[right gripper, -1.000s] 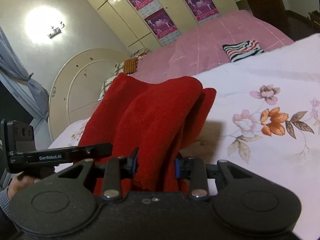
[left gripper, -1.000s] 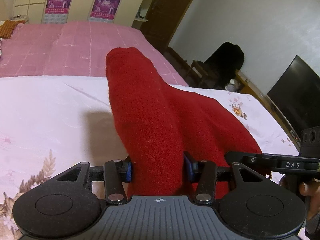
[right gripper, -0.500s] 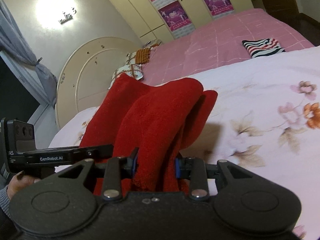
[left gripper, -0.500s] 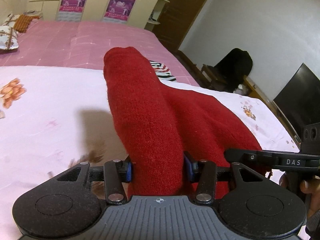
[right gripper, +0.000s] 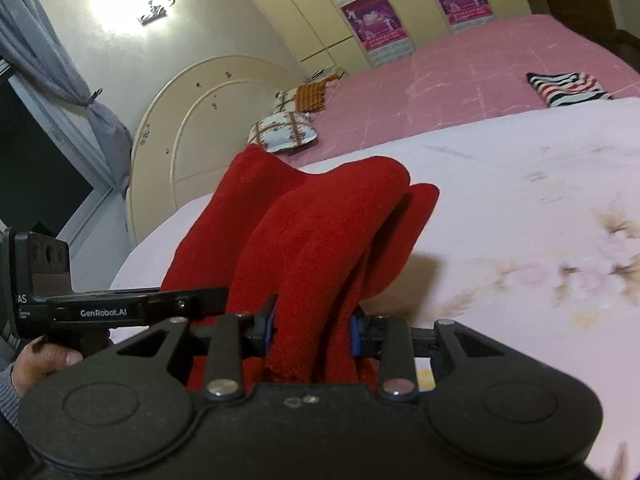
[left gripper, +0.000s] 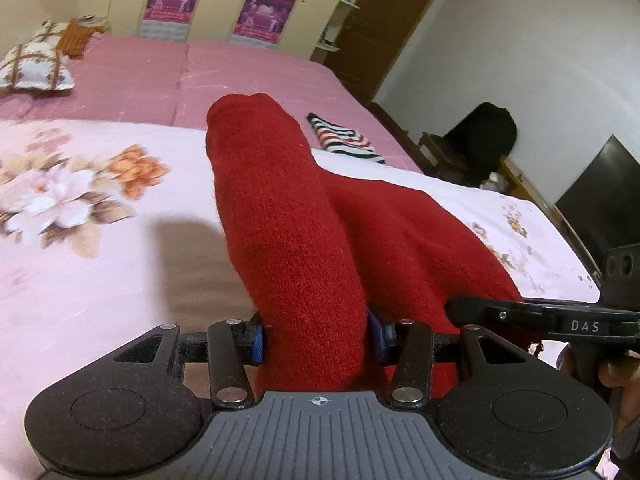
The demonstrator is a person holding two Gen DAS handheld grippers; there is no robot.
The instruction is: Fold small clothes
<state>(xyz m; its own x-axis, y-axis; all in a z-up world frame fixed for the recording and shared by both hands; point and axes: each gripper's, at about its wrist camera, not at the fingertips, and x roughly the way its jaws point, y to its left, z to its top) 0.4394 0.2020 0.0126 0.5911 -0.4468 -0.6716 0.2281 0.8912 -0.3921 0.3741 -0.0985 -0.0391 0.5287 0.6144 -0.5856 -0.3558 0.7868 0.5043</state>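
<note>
Left gripper (left gripper: 316, 338): I am pinching a thick red fleece garment (left gripper: 296, 248).
Right gripper (right gripper: 312, 330): I am clamping the same garment above the floral white bedsheet (right gripper: 520, 208).

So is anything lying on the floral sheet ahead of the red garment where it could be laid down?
Nothing visible does. Both tools, left and right, grip the red garment; the floral sheet ahead is bare. The striped cloth lies farther back, at the pink cover's edge.
</note>
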